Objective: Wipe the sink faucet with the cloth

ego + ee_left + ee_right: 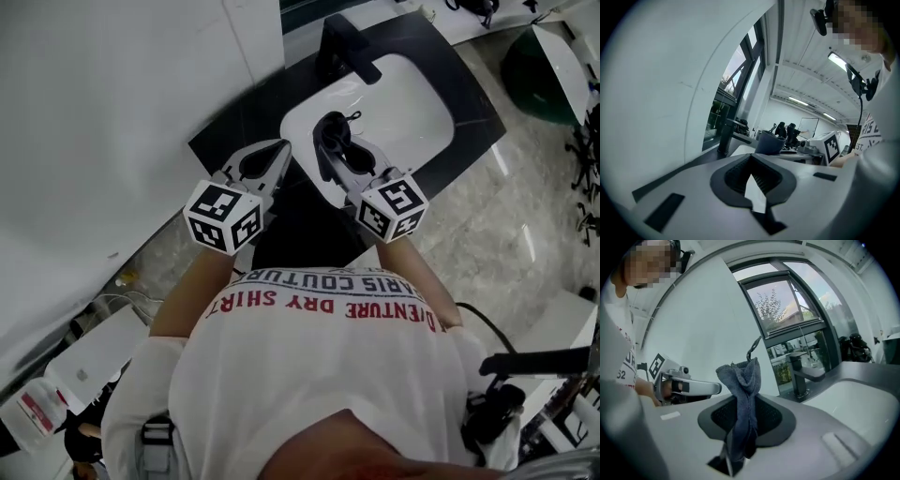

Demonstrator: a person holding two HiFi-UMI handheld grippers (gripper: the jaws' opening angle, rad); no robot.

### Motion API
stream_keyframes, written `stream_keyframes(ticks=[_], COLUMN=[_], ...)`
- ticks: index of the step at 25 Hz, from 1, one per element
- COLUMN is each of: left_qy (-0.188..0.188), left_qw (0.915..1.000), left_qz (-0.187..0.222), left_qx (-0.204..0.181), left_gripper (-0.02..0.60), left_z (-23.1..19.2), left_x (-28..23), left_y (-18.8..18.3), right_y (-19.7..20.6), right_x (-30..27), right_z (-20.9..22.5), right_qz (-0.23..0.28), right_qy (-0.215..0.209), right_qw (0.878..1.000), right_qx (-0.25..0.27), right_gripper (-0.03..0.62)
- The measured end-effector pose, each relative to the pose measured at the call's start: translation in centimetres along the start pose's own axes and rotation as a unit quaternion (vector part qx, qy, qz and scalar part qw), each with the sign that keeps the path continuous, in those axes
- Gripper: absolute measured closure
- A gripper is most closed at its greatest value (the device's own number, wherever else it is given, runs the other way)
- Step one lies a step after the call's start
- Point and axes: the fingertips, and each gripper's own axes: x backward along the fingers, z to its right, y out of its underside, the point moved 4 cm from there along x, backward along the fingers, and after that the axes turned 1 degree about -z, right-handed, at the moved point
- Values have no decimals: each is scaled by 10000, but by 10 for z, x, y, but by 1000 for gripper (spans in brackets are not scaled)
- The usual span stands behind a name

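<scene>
Two grippers in all: left gripper (pixel 278 150), right gripper (pixel 328 133) — one cloth (pixel 741 397), one faucet (pixel 345 49), one sink (pixel 417 108) — one person (pixel 319 375)

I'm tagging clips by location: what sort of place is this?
Probably a washbasin corner in an office or lab: a white sink with a black faucet, and a whiteboard across the room.

Right tongs (pixel 337 155) hold cloth (pixel 330 127) over white sink (pixel 412 103).

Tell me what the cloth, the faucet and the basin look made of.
The cloth: soft grey-blue terry or microfibre, nubby pile, limp folds. The faucet: likely metal, matte black, squared edges. The basin: probably glazed ceramic, white, smooth sheen.
</scene>
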Motion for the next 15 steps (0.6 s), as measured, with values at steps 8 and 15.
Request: stream_keyframes(ticks=[8,15], left_qy=[486,711], left_qw=[9987,9971], left_qz=[-148,-269], left_qx=[23,-20], left_gripper=[580,580], left_z=[-77,-109], left_x=[-21,-22], left_y=[-4,-2], right_y=[-5,-17], right_x=[-59,-103], right_z=[30,53], right_qz=[142,249], right_qy=[974,1562], right_qw=[9951,9868], right_qx=[54,358], right_gripper=[517,517])
